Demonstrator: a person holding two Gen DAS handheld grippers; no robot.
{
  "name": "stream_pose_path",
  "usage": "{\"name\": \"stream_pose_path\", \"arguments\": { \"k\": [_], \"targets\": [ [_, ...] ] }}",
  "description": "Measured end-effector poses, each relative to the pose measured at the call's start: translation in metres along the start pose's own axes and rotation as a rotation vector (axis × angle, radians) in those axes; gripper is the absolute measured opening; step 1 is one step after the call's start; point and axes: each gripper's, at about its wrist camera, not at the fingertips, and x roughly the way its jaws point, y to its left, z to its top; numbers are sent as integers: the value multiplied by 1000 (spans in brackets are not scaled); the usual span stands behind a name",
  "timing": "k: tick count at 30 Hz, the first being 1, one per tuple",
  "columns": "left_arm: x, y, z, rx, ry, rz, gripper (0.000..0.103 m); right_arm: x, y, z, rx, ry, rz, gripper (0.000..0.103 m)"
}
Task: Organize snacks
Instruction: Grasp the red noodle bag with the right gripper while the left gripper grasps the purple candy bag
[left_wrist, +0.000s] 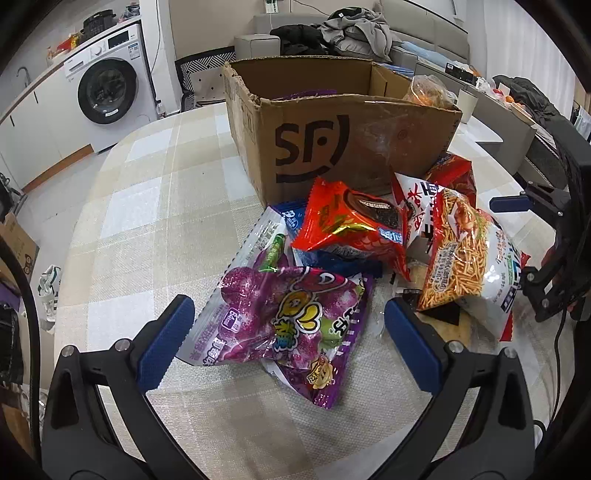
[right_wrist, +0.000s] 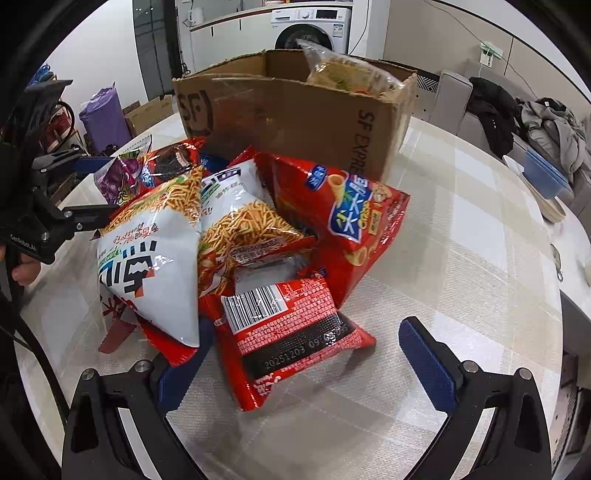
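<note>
The left gripper stood wide open, its 2 blue pads either side of a purple bag lying on the table. The right gripper was open wide too, framing a small red pack. Behind lay heaped stick-snack bags and a red bag, touching. The box stood just beyond them.
</note>
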Motion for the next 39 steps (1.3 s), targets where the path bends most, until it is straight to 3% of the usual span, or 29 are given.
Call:
{"name": "stream_pose_path", "arguments": {
  "k": [7,23,31,39],
  "targets": [
    [1,3,-1,-9,7,-2,102,-6,-13,-2,19,-18,8,99],
    [5,6,-2,-14,13,0,103,-11,-9,-10,-19,-52,103,51],
    [1,8,-2,-8,3,-4,102,-28,-15,-17,-47,-75,92,48],
    [2,6,-4,11,8,-1,102,-51,-47,-24,37,-141,69,48]
  ]
}}
